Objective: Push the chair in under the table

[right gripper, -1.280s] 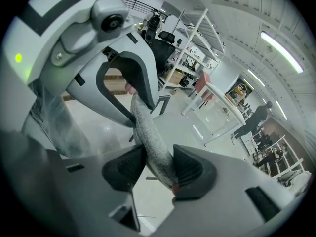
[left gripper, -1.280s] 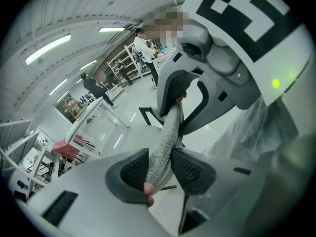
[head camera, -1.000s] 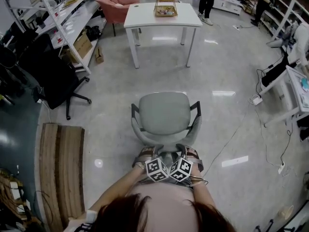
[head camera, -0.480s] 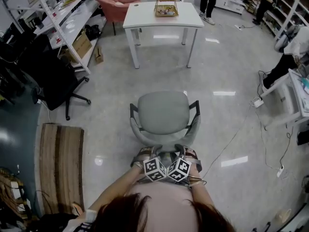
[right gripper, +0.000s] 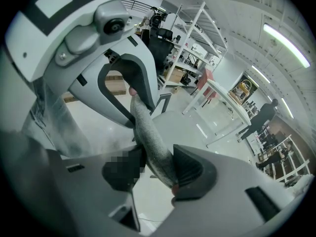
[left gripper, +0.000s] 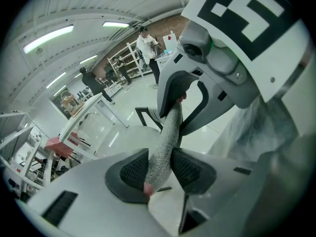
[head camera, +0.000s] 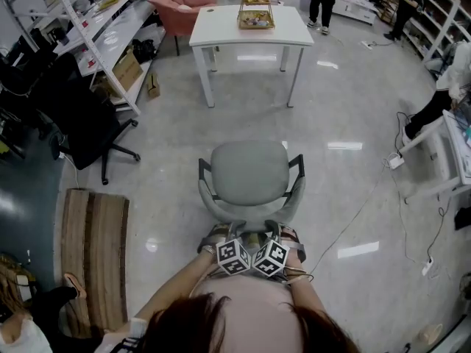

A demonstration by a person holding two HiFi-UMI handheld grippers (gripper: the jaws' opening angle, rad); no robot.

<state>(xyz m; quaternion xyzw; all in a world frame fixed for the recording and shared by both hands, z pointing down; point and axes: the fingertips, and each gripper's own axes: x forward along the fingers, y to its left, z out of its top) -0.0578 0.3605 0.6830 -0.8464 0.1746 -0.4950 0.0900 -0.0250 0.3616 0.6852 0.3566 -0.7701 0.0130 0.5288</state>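
Fingers of left gripper (head camera: 223,232) and right gripper (head camera: 284,230) closed on chair (head camera: 249,169) backrest (left gripper: 167,137) top edge, side by side. Likely for a straight, even push; bench (head camera: 221,31) stands well ahead.

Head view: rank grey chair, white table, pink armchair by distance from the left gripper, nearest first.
1. grey chair: backrest clamped in the left gripper, directly ahead.
2. white table: farther ahead, centre.
3. pink armchair: beyond the table's left end.
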